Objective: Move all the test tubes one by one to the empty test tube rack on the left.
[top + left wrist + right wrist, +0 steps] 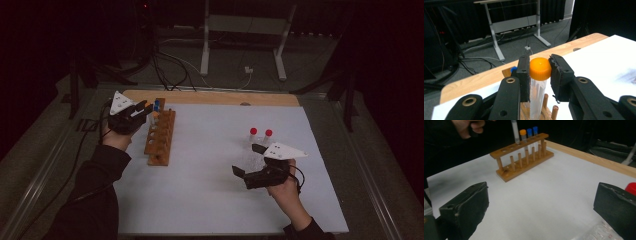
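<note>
My left gripper (539,63) is shut on a clear tube with an orange cap (540,68), held upright over the far end of the wooden rack (160,137). In the right gripper view that held tube (515,132) reaches down to the top bar of the rack (524,157), beside another orange-capped tube (523,133) and two blue-capped tubes (532,131) standing in it. My right gripper (248,160) stands open near the table's right side, with nothing between its jaws. Two red-capped tubes (261,132) lie just beyond it.
A white mat (210,180) covers the table, with a bare wooden strip (210,97) along the far edge. Beyond the table stand a metal desk frame (245,35) and cables (170,70) on the floor. A red cap (631,188) shows beside my right jaw.
</note>
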`<state>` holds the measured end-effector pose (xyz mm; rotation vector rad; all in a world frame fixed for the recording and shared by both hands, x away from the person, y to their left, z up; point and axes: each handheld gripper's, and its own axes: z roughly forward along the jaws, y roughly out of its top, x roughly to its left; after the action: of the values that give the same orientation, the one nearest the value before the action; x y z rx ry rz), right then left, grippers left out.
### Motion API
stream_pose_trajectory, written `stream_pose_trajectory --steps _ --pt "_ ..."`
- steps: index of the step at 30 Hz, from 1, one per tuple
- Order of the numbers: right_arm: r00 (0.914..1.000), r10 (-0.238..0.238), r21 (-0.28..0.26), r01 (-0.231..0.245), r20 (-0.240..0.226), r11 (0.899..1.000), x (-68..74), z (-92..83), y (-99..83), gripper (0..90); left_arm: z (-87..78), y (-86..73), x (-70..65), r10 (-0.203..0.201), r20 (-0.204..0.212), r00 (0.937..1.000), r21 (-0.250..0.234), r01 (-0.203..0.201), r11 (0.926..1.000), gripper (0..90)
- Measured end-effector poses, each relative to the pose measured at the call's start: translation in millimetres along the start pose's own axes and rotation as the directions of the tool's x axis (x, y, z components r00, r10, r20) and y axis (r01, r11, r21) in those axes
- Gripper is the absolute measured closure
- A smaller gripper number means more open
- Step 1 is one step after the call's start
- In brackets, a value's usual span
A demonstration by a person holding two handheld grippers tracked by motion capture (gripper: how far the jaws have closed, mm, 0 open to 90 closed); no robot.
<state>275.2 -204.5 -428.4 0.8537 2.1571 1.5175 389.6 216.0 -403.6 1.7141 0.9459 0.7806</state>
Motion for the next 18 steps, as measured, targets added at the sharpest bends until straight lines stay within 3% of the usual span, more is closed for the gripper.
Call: stream_pose_trajectory --steps 7,18 --pt "0.9999 -0.014 0.001 0.014 0.000 1.000 1.3 -0.7 0.3 0.0 12.1 -16.4 -4.3 -0.008 -0.011 0.9999 0.051 0.009 0.9987 71.9" --pt "1.0000 0.006 -0.012 -0.006 0.008 1.000 -1.0 -3.4 0.7 0.0 24.6 -40.0 -8.3 -0.010 -0.022 0.9997 0.126 0.013 0.9919 71.9"
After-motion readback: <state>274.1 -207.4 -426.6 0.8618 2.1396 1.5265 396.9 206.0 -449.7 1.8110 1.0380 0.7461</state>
